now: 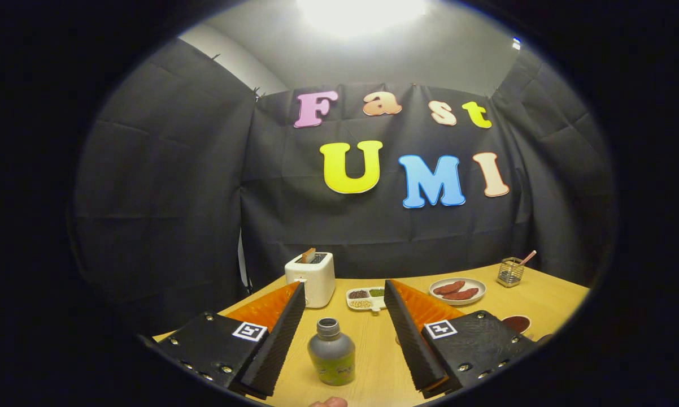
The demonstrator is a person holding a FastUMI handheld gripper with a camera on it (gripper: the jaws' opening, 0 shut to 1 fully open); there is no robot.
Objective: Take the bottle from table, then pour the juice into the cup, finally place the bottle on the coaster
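Gripper point(344, 333) fingers stood wide apart, touching nothing. Between them, well clear of both, a capless bottle point(331, 358) stood upright on the wooden table point(548, 299). Just beyond the left finger stood a white toaster point(311, 277) with a slice in its slot. Between the fingertips, farther off, lay a small tray point(365, 298) of grains. Right of it sat a plate point(457, 290) with reddish pieces, and farther right a wire holder point(510, 271). A dark-filled dish point(517, 323) sat near the right finger.
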